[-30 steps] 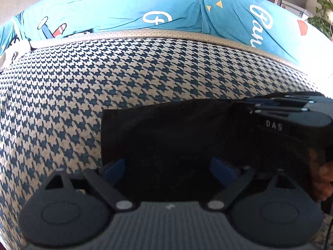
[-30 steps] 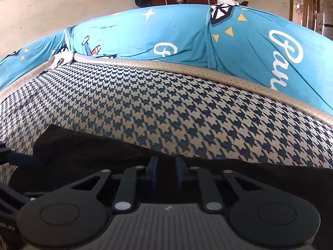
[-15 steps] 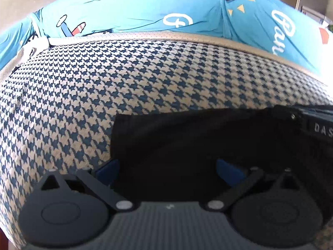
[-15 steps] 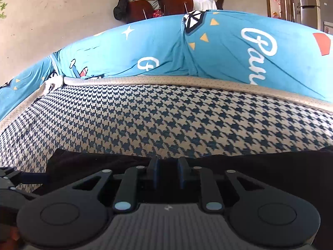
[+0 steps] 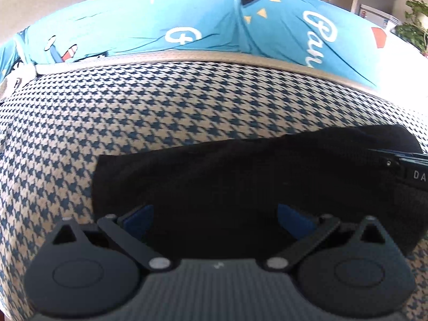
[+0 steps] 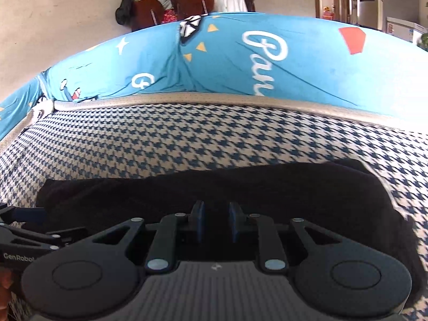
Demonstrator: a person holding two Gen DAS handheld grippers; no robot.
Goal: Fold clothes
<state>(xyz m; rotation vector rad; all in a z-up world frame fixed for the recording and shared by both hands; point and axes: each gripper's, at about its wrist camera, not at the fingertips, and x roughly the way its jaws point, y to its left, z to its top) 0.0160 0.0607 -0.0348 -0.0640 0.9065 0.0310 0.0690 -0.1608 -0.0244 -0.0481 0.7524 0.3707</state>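
Observation:
A black garment (image 5: 240, 182) lies folded in a flat band on the houndstooth sofa seat (image 5: 160, 112). My left gripper (image 5: 215, 214) hovers over the garment's near left part, open, its blue pads wide apart with only cloth beneath them. The right gripper (image 6: 215, 214) has its fingers drawn close together at the garment's (image 6: 240, 187) near edge, shut on the dark cloth. In the left wrist view the right gripper's body (image 5: 409, 168) pokes in at the right edge, over the garment. The right wrist view catches the left gripper's finger (image 6: 29, 212) at the far left.
A blue printed cover (image 6: 240, 61) drapes the sofa back behind a beige piping strip (image 6: 214, 99). Houndstooth seat (image 6: 187, 144) stretches beyond the garment. Chairs with clothes (image 6: 171, 5) and a fridge (image 6: 374, 0) stand behind. A hand (image 6: 5, 286) shows at the lower left.
Both cameras have tilted up and pulled back a little. The right gripper has slid right, nearly out of the left view, and the garment's right end now shows. Both jaw openings are unchanged.

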